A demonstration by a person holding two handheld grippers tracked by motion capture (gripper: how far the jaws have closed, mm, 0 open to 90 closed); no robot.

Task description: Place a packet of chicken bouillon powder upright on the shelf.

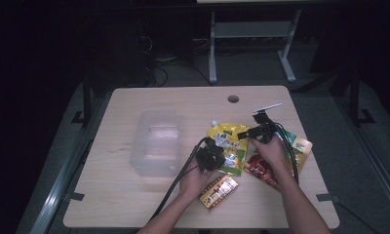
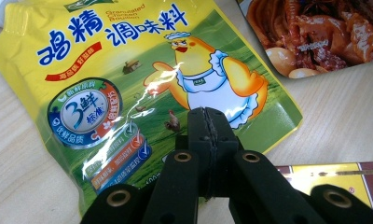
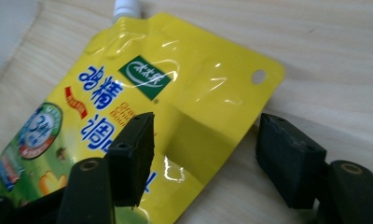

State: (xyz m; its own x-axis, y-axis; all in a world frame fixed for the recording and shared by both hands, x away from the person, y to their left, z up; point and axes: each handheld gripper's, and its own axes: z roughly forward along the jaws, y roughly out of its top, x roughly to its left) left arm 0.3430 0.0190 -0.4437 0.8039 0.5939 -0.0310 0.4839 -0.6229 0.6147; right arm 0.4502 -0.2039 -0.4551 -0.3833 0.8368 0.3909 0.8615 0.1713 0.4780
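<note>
A yellow-and-green spouted seasoning pouch (image 1: 228, 139) with a cartoon chicken lies flat on the wooden table (image 1: 134, 195). My left gripper (image 1: 216, 156) hovers over its lower end, by the near edge. In the left gripper view that gripper (image 2: 207, 116) is shut, jaws pressed together with nothing between them, above the pouch (image 2: 128, 70). My right gripper (image 1: 247, 133) is at the pouch's top end. In the right gripper view it (image 3: 208, 156) stands open, its jaws straddling the pouch's (image 3: 128, 93) upper corner near the white cap (image 3: 126, 5).
A clear plastic bin (image 1: 155, 142) stands left of the pouch. A red food pack (image 1: 259, 168) and a green-orange pack (image 1: 300, 146) lie to the right, and a yellow-red box (image 1: 218, 191) sits near the front. The table has a cable hole (image 1: 233, 99) at the back.
</note>
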